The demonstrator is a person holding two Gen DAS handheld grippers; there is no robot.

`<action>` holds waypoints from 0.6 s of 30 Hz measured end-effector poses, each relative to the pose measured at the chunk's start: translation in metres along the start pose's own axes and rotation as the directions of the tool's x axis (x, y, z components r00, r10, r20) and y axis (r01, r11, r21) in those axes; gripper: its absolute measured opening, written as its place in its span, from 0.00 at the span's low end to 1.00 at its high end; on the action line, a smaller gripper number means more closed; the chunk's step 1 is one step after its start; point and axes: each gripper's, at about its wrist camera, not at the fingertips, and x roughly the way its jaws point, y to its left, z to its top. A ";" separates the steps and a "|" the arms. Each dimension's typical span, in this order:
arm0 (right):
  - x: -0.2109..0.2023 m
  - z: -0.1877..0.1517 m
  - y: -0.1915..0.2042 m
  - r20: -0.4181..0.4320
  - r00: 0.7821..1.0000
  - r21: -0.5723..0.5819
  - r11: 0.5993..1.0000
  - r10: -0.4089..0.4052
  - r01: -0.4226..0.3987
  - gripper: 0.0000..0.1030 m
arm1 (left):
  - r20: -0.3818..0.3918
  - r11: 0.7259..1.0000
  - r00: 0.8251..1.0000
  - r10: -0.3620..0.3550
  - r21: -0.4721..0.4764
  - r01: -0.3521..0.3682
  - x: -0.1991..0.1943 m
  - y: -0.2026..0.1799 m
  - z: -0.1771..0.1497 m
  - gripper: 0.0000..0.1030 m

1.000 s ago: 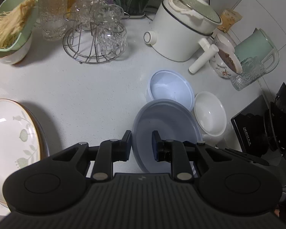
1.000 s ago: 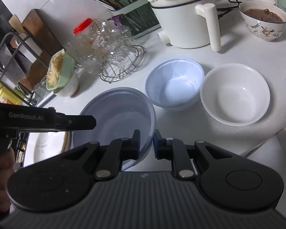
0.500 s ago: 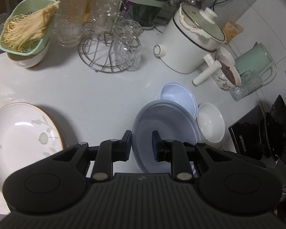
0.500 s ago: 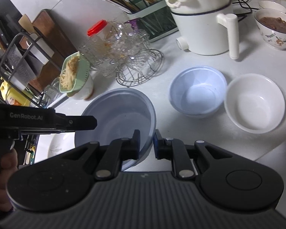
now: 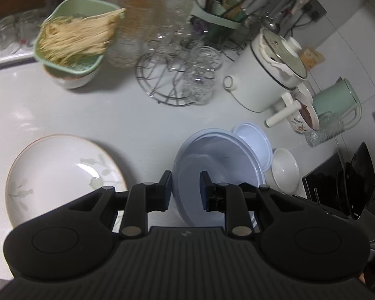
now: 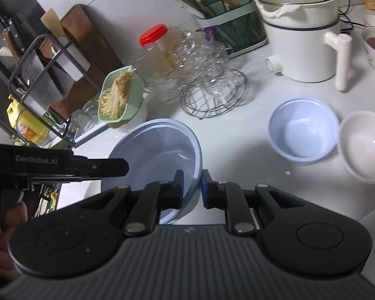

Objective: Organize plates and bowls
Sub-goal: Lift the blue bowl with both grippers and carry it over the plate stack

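I have the big pale-blue plastic bowl [image 5: 217,172] clamped on its rim from two sides: my left gripper [image 5: 186,190] pinches the edge at one side, and my right gripper [image 6: 191,187] bites the opposite edge, one pad inside the wall and one outside on each. Both are clenched on it, neither released.

What has changed over the last second: in both wrist views the counter [image 5: 112,115] has dropped away and slid, so the bowl is now lifted clear and travelling. The smaller pale-blue bowl [image 6: 303,131] and the white ceramic bowl [image 6: 365,145] beside it sit at about two o'clock from my right gripper, farther off than they were. From the left wrist, the wide white plate with a leaf pattern [image 5: 60,177] now shows almost whole at nine o'clock, where before only its edge appeared.

I judge the carry is heading away from the two small bowls toward the plate side, so this bowl looks set to be placed apart from them. The wire glass rack [image 5: 180,77] at twelve o'clock stays clear of my path.
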 end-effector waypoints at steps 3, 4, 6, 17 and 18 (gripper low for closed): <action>0.008 -0.001 0.011 -0.022 1.000 -0.017 1.000 0.003 -0.003 0.17 | 0.015 1.000 1.000 0.001 -0.021 -0.001 -0.009 0.015 -0.003 0.25; 0.010 -0.002 0.015 -0.029 1.000 -0.026 1.000 0.007 -0.008 0.17 | 0.023 1.000 1.000 0.001 -0.029 0.000 -0.011 0.019 -0.004 0.25; 0.014 -0.004 0.024 -0.044 0.999 -0.044 0.999 0.013 -0.015 0.17 | 0.040 0.999 0.999 0.002 -0.048 0.000 -0.018 0.029 -0.007 0.25; 0.046 -0.003 0.072 -0.111 0.992 -0.154 0.986 0.055 -0.072 0.17 | 0.123 0.985 0.991 0.056 -0.169 -0.035 -0.045 0.088 -0.024 0.25; 0.049 -0.004 0.077 -0.120 0.991 -0.168 0.983 0.057 -0.077 0.17 | 0.128 0.983 0.990 0.062 -0.177 -0.039 -0.046 0.094 -0.025 0.25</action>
